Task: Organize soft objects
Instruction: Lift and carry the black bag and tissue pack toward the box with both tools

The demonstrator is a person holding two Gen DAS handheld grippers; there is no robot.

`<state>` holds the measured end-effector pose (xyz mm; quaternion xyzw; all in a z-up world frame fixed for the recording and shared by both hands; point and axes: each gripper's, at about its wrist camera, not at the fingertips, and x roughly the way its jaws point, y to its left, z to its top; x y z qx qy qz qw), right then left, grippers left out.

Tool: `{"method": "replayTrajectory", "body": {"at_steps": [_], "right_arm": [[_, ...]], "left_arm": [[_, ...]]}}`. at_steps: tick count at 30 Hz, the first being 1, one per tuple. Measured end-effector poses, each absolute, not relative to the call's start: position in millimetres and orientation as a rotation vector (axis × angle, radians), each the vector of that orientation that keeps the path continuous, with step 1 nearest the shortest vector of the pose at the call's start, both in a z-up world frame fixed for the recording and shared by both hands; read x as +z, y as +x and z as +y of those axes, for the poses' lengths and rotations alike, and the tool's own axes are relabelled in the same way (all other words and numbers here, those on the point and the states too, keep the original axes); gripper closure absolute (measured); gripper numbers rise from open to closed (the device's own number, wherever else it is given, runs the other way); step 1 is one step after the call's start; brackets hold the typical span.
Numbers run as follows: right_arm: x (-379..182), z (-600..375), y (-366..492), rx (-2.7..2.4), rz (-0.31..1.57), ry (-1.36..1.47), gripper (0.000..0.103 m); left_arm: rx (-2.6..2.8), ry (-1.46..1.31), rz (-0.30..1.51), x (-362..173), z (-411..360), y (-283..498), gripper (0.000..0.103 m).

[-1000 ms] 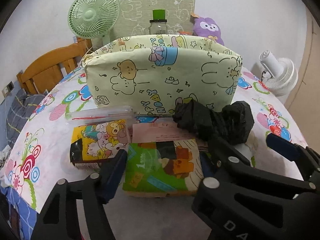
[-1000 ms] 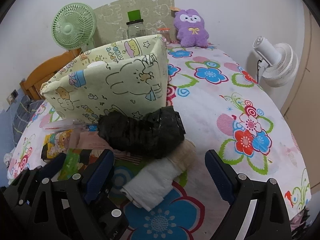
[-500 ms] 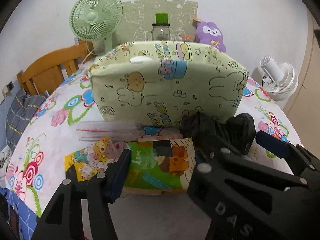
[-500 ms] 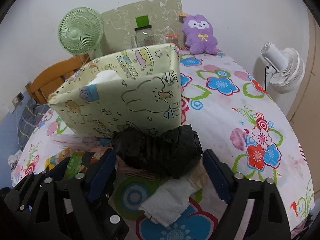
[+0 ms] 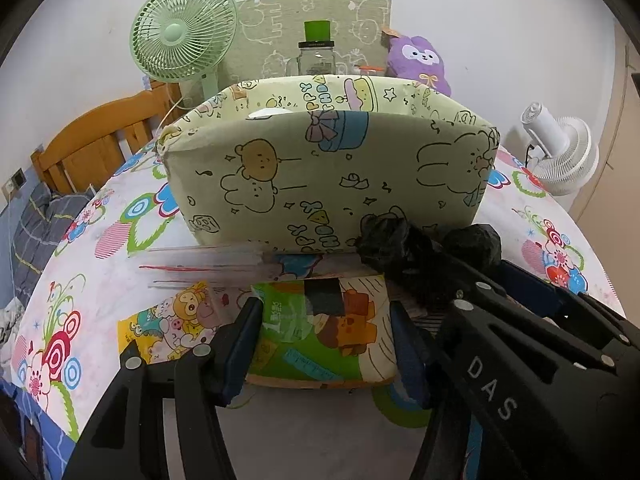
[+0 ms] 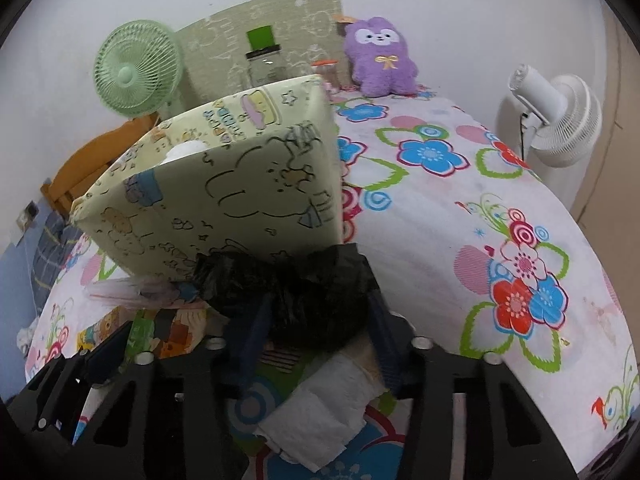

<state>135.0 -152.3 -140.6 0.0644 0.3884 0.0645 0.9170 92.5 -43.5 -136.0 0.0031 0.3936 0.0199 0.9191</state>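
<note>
A green cartoon-printed tissue pack point(image 5: 320, 332) sits pinched between the blue pads of my left gripper point(image 5: 322, 344), which is shut on it. Just right of it lies a crumpled black plastic bag bundle point(image 6: 320, 292), also seen in the left wrist view point(image 5: 384, 240). My right gripper point(image 6: 318, 328) is closing on it, and both pads press into its sides. A pale green fabric storage box point(image 5: 328, 168) with cartoon animals stands right behind both, with something white inside. A white rolled cloth point(image 6: 320, 412) lies under the right gripper.
A yellow cartoon pack point(image 5: 176, 320) and clear plastic sleeves point(image 5: 208, 264) lie left of the green pack. At the back stand a green fan point(image 5: 180, 36), a glass jar point(image 5: 316, 56) and a purple plush point(image 6: 380, 60). A white fan point(image 6: 556, 120) stands off the right edge, a wooden frame point(image 5: 92, 148) at the left.
The right jaws have come in from wide apart onto the black bundle. The left jaws drew in against the green pack. The box now looks nearer in both views.
</note>
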Motion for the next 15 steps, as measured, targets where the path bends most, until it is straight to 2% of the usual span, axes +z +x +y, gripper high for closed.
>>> {"method": "replayTrajectory", "body": {"at_steps": [4,11,12,13,15], "right_arm": [[-138.7,-153.7,131.6,0.13,0.795,0.134,0.06],[-131.3,-152.8,122.7,0.139,0.778,0.138,0.062],[-129.6,-152.2,121.0,0.142,0.774,0.137,0.067],[-128.1,-151.5,119.6,0.142,0.773,0.134,0.078],[-124.9,-150.6,117.2,0.143,0.765,0.134,0.078]], "left_arm": [[0.039,0.008,0.803,-134.5,-44.9,90.5,0.039],[0.044,-0.003,0.787,-128.5,-41.8,83.7,0.04],[0.046,-0.003,0.783,-127.6,-41.7,82.6,0.04],[0.045,-0.005,0.78,-126.1,-41.1,81.1,0.04],[0.046,-0.006,0.772,-123.7,-40.7,78.8,0.04]]}}
